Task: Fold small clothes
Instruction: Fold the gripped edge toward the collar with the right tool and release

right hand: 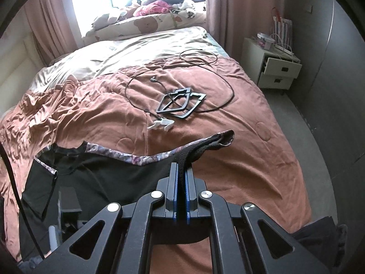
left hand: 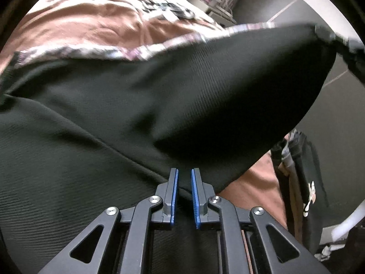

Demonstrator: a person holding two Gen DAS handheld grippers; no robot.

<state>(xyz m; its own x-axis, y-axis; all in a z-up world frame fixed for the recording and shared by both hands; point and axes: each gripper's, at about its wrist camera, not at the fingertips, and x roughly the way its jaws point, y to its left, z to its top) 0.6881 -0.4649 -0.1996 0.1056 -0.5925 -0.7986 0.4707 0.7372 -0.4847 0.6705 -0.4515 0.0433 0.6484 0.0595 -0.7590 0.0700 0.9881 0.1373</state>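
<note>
The black garment point(left hand: 114, 114) with a floral trim band point(left hand: 91, 51) hangs stretched between the two tongs above the bed point(right hand: 228, 114), which is covered by a rust-brown quilt point(right hand: 91, 114).

Left tongs point(left hand: 184, 171): the blue pads point(left hand: 175, 196) stand close together with a narrow gap showing; black fabric runs down between them, and the jaws are clamped on a fold of the garment.

Right tongs point(right hand: 181, 166): the jaws are pressed together on the trimmed edge of the garment. The free end of that edge projects beyond the fingertips and droops to the right.

On the quilt beyond the garment lie a black cable point(right hand: 205, 54), a dark angular frame point(right hand: 180, 105) and a small white clip point(right hand: 160, 123). A white nightstand point(right hand: 271, 66) stands right of the bed.
</note>
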